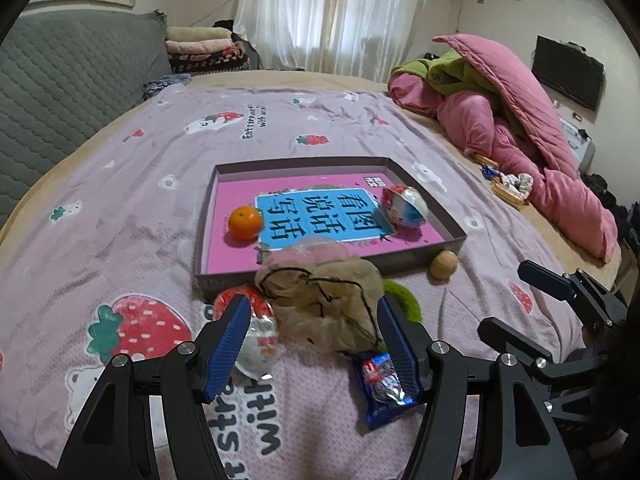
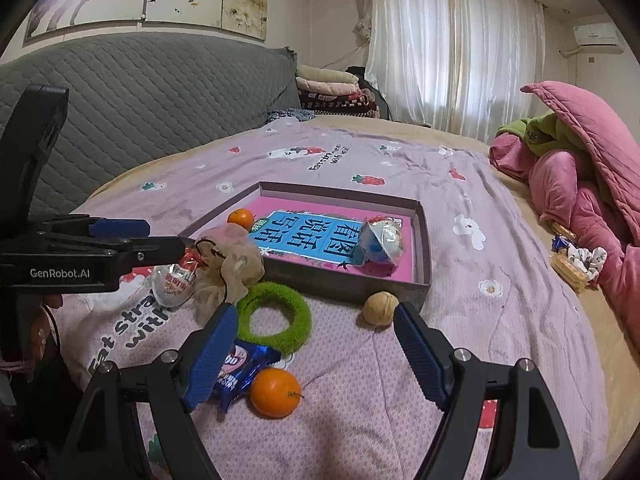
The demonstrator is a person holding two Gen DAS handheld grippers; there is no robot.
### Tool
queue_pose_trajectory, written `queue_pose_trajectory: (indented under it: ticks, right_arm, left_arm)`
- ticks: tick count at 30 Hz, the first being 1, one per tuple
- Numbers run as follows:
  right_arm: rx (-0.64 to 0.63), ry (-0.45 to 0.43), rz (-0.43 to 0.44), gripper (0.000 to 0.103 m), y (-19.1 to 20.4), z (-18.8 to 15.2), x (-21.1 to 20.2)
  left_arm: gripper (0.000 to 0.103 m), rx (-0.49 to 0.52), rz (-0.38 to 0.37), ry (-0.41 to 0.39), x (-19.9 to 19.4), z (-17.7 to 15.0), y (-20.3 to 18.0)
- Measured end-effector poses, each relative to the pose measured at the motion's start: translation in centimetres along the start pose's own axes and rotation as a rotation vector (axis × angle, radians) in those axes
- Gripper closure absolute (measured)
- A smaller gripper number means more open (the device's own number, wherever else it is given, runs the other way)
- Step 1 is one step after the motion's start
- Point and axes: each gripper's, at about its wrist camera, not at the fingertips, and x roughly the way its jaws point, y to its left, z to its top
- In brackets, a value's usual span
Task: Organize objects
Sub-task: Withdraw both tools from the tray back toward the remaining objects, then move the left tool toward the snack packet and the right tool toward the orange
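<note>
On the bedspread, the blue snack packet lies lengthwise between the left gripper's parted jaws.

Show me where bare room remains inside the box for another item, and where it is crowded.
Inside the box, bare floor lies between the orange and the egg-shaped toy, plus the far strip. Crowded: outside its near wall, where the mesh pouf, green ring and walnut cluster.
</note>
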Motion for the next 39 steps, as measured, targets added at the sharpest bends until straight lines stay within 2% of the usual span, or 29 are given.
queue_pose_trajectory:
  ticks: [25, 39]
  right_arm:
    - [-0.019, 0.072, -0.013, 0.023, 0.4, -3.7, -1.2]
    - [-0.044, 0.106, -0.016, 0.023, 0.6, -4.6, -0.8]
  left_arm:
    - [0.036, 0.023, -0.01, 0.032, -1.3, -2.1, -2.0]
    - [0.036, 0.028, -0.015, 0.053, -1.3, -2.8, -2.5]
